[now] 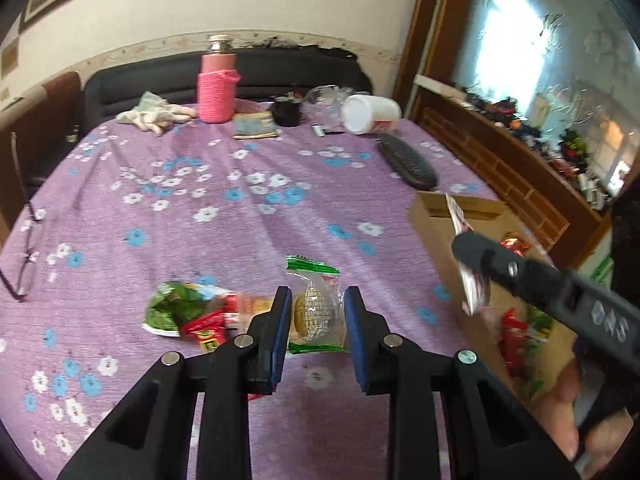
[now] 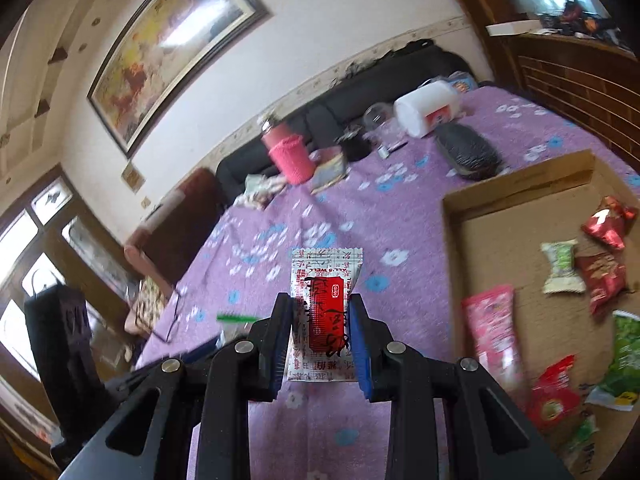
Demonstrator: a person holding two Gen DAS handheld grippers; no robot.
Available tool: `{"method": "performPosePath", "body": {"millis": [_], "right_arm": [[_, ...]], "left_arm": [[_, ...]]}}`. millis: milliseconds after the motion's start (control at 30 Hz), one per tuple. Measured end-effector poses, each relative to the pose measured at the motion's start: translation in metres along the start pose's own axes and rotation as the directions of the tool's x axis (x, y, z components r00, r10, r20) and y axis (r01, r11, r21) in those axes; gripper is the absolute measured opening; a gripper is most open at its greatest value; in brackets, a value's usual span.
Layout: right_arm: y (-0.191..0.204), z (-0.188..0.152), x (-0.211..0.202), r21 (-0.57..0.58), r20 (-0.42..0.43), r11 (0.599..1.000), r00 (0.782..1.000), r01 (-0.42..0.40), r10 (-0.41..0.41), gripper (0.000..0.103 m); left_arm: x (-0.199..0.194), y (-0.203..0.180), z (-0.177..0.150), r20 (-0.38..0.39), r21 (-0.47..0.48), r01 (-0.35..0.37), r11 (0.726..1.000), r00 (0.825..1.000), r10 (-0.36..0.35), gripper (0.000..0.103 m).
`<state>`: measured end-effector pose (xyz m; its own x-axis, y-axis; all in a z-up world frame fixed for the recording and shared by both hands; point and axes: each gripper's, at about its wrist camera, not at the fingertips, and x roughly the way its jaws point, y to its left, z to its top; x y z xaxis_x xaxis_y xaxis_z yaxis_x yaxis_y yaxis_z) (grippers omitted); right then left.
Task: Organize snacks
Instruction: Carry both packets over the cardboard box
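Both wrist views low over purple tablecloth [image 1: 240, 208], facing sofa wall; share cardboard box [image 2: 520, 184].

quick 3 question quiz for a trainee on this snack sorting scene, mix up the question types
1. True or false: the right gripper is shut on a white and red foil snack packet.
2. What sits between the left gripper fingers? A) pink knitted bottle B) clear-wrapped round biscuit with green ends C) black hairbrush
3. Fill in: the sorted snacks lie in an open brown ____ box.

Key
1. True; its pads press the packet's sides.
2. B; the wrapper fills the gap, though whether it is lifted off the purple floral tablecloth cannot be told.
3. Cardboard.
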<state>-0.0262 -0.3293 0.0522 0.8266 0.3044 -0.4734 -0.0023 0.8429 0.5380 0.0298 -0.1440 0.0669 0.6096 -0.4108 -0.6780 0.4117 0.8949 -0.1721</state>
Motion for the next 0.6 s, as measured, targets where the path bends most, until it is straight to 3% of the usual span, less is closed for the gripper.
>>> {"method": "performPosePath", "body": {"millis": [167,300,500,600], "right_arm": [[-0.029,0.019,-0.021,0.087,0.083,0.994,0.994,0.060,-0.068,0.030],[-0.069,0.032,-0.042,0.221,0.128,0.969,0.982,0.110,-0.141,0.030],[-0.122,0.040,-0.062,0.392,0.116,0.900,0.961,0.190,-0.253,0.030],[-0.133,0.040,-0.065,0.424,0.099,0.885,0.961,0.194,-0.258,0.030]], "left_arm": [[-0.001,-0.012,-0.002,0.009,0.032,0.014,0.999,1.000,-0.015,0.026],[0.000,-0.019,-0.004,0.013,0.054,0.035,0.998,0.999,-0.036,0.026],[0.004,-0.031,-0.005,-0.014,0.061,0.050,0.997,0.999,-0.049,0.026],[0.004,-0.046,-0.003,-0.043,0.082,0.069,0.994,0.997,-0.066,0.026]]}}
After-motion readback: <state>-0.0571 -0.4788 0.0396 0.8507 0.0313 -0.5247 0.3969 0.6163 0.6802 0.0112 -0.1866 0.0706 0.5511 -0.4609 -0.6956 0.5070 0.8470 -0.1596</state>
